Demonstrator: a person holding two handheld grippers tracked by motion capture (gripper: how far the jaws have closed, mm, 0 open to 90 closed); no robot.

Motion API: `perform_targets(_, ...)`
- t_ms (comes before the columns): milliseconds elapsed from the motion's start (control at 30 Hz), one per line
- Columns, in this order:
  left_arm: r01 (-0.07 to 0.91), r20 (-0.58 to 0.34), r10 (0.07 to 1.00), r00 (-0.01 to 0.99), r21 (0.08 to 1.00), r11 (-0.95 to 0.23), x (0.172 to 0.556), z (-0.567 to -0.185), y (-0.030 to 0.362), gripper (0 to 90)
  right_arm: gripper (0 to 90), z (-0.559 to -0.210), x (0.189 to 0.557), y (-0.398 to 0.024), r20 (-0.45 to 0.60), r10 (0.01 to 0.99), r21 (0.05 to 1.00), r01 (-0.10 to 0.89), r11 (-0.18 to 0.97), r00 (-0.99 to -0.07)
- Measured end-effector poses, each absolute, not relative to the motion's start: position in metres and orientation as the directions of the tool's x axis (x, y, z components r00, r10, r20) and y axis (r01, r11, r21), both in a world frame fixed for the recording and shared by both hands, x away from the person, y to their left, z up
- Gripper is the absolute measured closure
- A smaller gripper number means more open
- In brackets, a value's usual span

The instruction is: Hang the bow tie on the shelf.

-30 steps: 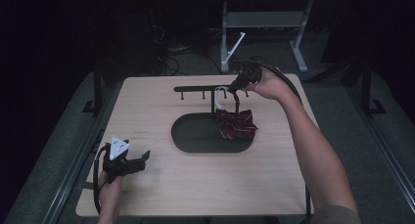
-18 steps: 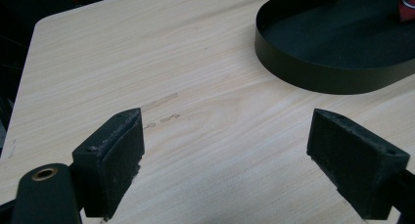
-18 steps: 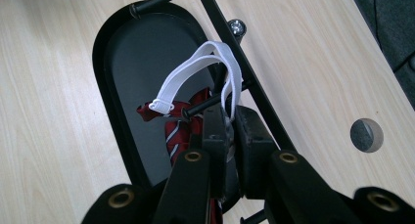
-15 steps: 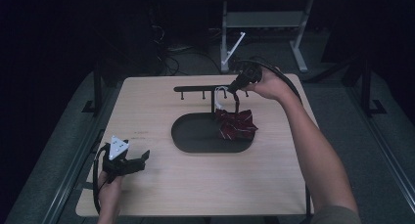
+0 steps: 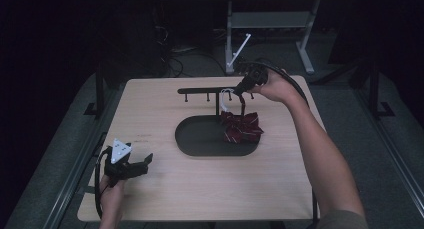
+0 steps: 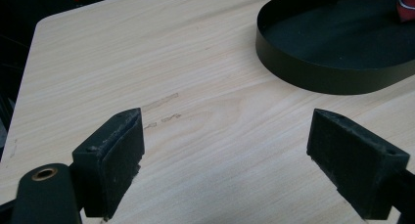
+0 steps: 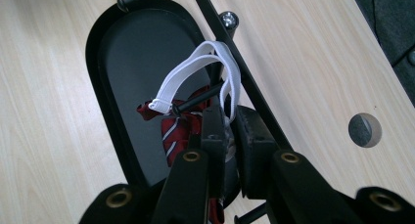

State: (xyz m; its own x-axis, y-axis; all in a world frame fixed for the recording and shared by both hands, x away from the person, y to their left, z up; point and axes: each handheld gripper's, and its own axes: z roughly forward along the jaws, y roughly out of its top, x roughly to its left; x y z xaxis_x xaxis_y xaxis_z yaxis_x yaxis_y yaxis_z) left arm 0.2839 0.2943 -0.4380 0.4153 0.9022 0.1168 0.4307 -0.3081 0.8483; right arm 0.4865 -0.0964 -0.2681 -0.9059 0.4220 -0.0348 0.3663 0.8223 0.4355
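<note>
Your right gripper [image 7: 230,131] has its jaws drawn nearly together on the white elastic strap [image 7: 195,70] of a red striped bow tie [image 7: 173,131], seen just above the jaws in the right gripper view; the strap loops over a short peg of the black rack [image 7: 244,82] that crosses the upper middle of that frame. In the high view, your right hand [image 5: 272,86] sits at the upper centre-right of the frame, holding that gripper [image 5: 240,91] beside the rack's horizontal bar [image 5: 205,90], and the bow tie [image 5: 241,127] hangs below it, its fabric resting at the right end of the black oval tray [image 5: 200,141] in the middle of the worktop [image 5: 200,189]. The strap [image 5: 226,96] shows there as a small white loop by the rack's post. Your left gripper [image 5: 131,165] rests at the lower left of the frame, well apart from the tray, with your left hand [image 5: 112,194] around it. In the left gripper view its jaws stand wide apart with nothing between them but bare wood [image 6: 147,62], and the tray's dark wall [image 6: 313,77] curves through the upper right.
</note>
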Motion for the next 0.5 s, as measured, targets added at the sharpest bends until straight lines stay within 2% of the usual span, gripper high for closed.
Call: perform_targets(500, 0.431, 0.111, 0.904, 0.413, 0.851, -0.301, 0.2837, -0.4379, 0.2944, 13.5, 79.2, -0.2708, 0.4864, -0.0946, -0.033, 0.428, 0.434, 0.373, 0.82, -0.903)
